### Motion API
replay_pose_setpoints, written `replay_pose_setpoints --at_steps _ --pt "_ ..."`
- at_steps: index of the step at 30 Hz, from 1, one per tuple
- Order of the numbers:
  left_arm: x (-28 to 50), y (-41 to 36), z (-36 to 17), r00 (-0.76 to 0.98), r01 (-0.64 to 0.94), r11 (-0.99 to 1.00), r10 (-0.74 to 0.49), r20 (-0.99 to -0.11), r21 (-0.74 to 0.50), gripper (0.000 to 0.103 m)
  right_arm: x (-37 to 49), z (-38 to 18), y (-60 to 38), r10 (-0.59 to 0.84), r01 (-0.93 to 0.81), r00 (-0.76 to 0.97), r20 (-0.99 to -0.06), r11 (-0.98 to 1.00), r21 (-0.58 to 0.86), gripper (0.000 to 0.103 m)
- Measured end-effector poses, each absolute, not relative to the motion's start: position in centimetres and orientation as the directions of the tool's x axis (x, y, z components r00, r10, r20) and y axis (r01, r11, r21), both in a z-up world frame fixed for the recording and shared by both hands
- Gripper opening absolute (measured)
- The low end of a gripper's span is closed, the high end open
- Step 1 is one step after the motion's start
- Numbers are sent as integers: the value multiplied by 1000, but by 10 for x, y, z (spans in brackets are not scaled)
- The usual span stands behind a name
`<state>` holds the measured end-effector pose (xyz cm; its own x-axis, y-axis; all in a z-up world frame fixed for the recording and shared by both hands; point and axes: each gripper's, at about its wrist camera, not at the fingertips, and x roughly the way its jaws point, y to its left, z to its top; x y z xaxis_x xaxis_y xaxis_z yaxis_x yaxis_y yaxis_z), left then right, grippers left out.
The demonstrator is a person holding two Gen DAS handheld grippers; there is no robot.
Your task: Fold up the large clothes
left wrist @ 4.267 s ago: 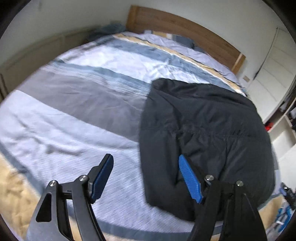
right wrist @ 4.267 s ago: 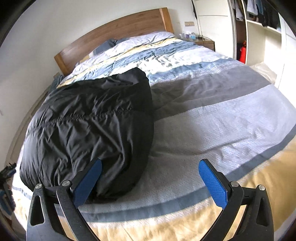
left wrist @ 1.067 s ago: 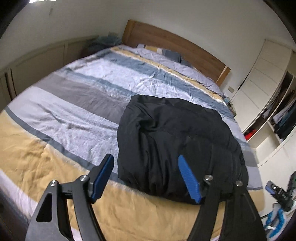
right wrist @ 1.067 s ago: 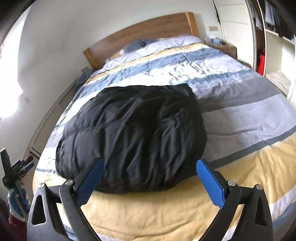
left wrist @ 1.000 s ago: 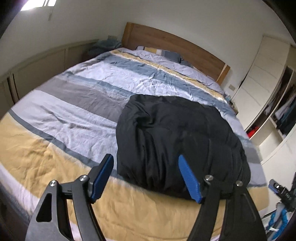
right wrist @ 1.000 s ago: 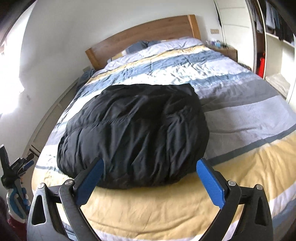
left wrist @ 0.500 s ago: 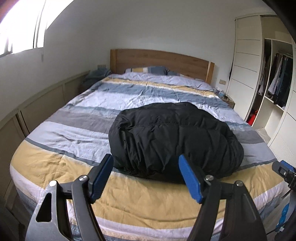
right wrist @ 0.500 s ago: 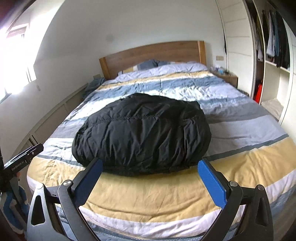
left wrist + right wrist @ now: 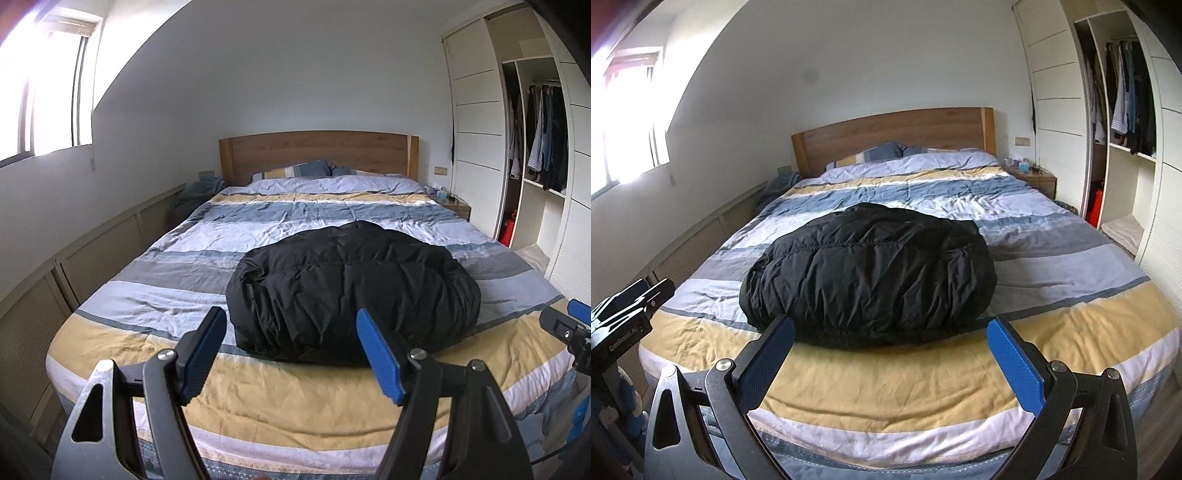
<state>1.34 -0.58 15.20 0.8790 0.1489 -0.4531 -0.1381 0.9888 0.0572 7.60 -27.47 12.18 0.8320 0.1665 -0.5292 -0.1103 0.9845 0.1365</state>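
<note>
The black padded coat (image 9: pixel 351 291) lies folded into a rounded bundle on the bed (image 9: pixel 122 291). It rests on the foot half of the striped duvet (image 9: pixel 1052 258), with its near edge meeting the yellow band (image 9: pixel 923 373). In the left wrist view the bundle sits at centre, extending toward 3 o'clock. In the right wrist view it sits at centre, extending toward 9 o'clock.

The left gripper (image 9: pixel 291 354) is held off the foot of the bed, at 6 o'clock in its own view. Its fingers (image 9: pixel 378 356) stand wide apart with nothing between them, and they do not touch the coat.

The right gripper (image 9: pixel 894 363) is held likewise off the foot of the bed. Its fingers (image 9: pixel 1015 365) are spread wide and hold nothing. They are clear of the coat.

Part of the right gripper appears at 3 o'clock in the left wrist view. Part of the left gripper appears at 9 o'clock in the right wrist view.

The wooden headboard (image 9: pixel 317 153) and the pillows (image 9: pixel 295 171) lie at 12 o'clock beyond the coat. An open wardrobe (image 9: pixel 1123 110) with hanging clothes stands at 2 o'clock. A window (image 9: pixel 48 92) is at 10 o'clock. A bedside cabinet (image 9: pixel 1034 181) stands beside the headboard, between bed and wardrobe.
</note>
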Motion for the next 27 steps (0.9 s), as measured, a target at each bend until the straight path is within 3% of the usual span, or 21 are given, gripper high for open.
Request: replay_pose_setpoints --at_steps 27 --pt "27 -9 132 865 -114 992 129 -485 60 72 85 99 -296 61 -20 838 -542 997 81 103"
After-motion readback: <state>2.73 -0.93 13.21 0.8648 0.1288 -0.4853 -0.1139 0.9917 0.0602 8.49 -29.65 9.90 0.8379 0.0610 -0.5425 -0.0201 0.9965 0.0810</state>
